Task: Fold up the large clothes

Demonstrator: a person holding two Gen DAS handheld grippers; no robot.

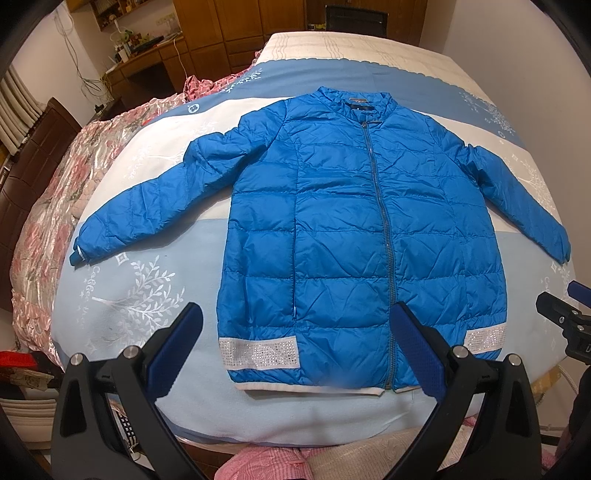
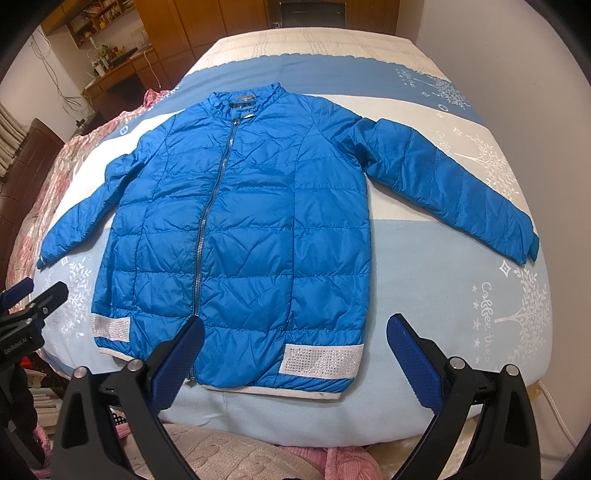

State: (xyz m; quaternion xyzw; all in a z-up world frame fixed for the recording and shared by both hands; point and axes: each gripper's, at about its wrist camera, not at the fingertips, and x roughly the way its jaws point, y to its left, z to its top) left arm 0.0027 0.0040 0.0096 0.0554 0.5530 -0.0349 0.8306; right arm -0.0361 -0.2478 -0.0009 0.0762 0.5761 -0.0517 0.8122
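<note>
A blue quilted jacket point(image 1: 332, 229) lies flat and zipped on the bed, collar at the far end, both sleeves spread out to the sides. Its hem has sparkly white bands point(image 1: 258, 352). My left gripper point(image 1: 295, 325) hovers open above the hem near the bed's front edge, holding nothing. The jacket point(image 2: 240, 221) also fills the right wrist view, where my right gripper point(image 2: 295, 334) stands open over the hem's right part, empty. Each gripper shows at the edge of the other's view: the right gripper point(image 1: 565, 310) and the left gripper point(image 2: 29, 299).
The bed carries a blue and white blanket point(image 1: 147, 295) with leaf prints. A pink floral quilt point(image 1: 48, 206) is bunched along the left side. A wooden desk point(image 1: 147, 62) and wardrobe point(image 1: 236, 26) stand behind. Pink fabric point(image 2: 258, 461) lies below the front edge.
</note>
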